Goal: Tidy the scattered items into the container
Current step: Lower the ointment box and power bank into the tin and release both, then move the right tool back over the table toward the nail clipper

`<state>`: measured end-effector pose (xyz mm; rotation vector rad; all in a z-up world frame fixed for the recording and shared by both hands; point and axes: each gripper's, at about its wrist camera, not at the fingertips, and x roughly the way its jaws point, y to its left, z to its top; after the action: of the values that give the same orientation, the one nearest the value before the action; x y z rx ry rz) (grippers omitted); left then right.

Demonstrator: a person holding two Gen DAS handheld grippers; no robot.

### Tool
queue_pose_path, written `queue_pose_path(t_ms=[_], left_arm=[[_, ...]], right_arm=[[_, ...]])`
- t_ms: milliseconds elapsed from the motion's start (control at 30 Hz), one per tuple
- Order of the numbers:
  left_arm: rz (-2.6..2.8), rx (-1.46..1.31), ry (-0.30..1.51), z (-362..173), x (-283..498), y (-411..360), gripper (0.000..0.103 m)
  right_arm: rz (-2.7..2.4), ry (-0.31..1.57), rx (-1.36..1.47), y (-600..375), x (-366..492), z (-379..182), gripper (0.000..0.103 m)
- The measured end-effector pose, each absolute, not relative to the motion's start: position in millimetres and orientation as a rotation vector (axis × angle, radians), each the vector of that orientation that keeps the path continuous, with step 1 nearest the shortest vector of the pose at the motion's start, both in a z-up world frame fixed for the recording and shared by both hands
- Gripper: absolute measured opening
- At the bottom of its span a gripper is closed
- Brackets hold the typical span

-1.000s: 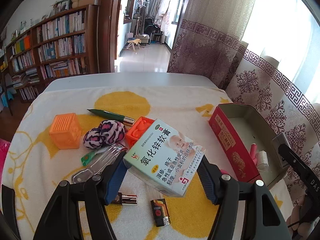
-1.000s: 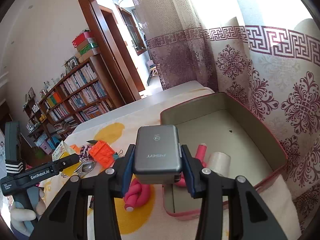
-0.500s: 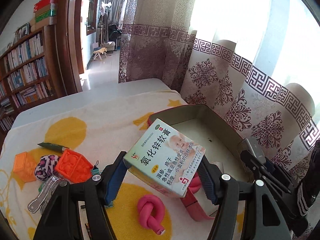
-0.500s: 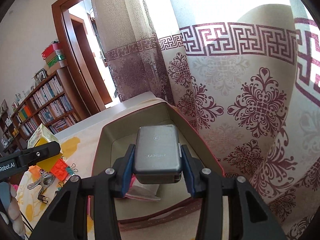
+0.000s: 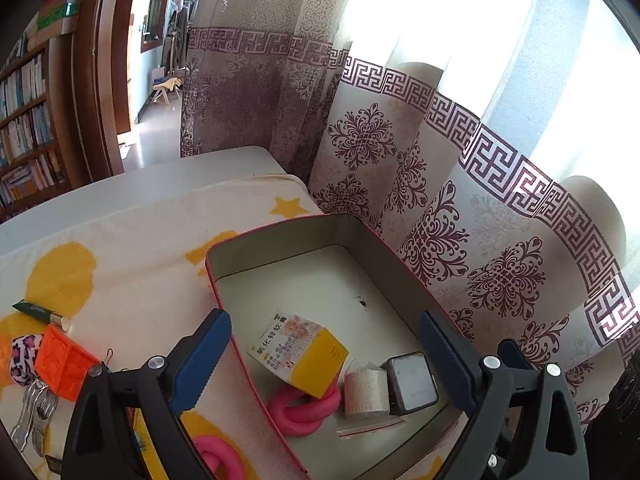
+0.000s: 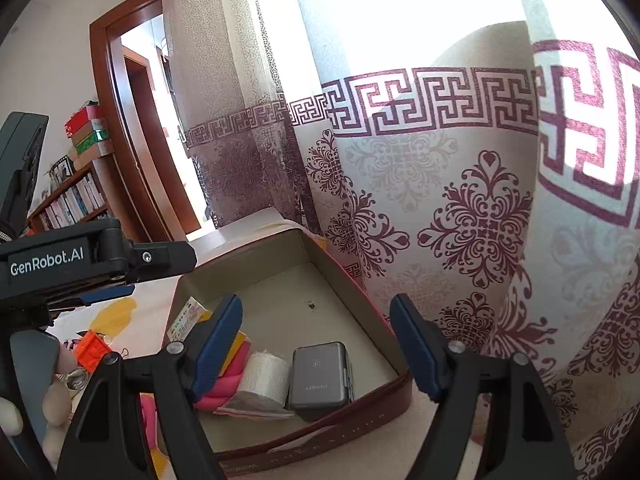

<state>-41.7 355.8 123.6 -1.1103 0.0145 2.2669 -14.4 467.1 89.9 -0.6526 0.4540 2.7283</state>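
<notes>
- The left gripper (image 5: 324, 364) hangs over the tin (image 5: 280, 236), its fingers (image 5: 200, 360) spread wide and holding nothing.
- The right gripper (image 6: 316, 348) hangs over the tin's near end, fingers likewise wide apart and empty.
- The tin (image 6: 240, 252) sits on the yellow-patterned cloth (image 5: 132, 240) that covers the tabletop, with the curtain (image 5: 440, 184) just behind its far wall.
- In the tin, the ointment box (image 5: 300, 352) lies tilted, propped on the pink knot (image 5: 300, 408).
- Beside the knot stands a white roll (image 5: 366, 392), touching the grey charger (image 5: 412, 380).
- A small clear bag (image 5: 368, 426) lies flat in front of the roll.
- From the right wrist, the charger (image 6: 320, 376) lies flat against the tin's near wall, the roll (image 6: 266, 376) just beside it.
- Outside the tin, beyond its left wall, lie an orange block (image 5: 64, 364), a leopard-print ball (image 5: 24, 358), a green pen (image 5: 40, 314) and metal clips (image 5: 34, 416).
- A second pink knot (image 5: 218, 456) lies on the cloth just outside the tin, partly behind the left finger.
</notes>
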Motion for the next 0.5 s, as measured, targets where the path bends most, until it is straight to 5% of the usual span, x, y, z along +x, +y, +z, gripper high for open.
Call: queue_pose_path(t_ms=[500], left_arm=[[2.437, -1.198, -0.083, 114.5, -46.9, 269.3, 0.096]], right_arm=[[2.720, 0.431, -0.684, 464.1, -15.4, 84.8, 0.080]])
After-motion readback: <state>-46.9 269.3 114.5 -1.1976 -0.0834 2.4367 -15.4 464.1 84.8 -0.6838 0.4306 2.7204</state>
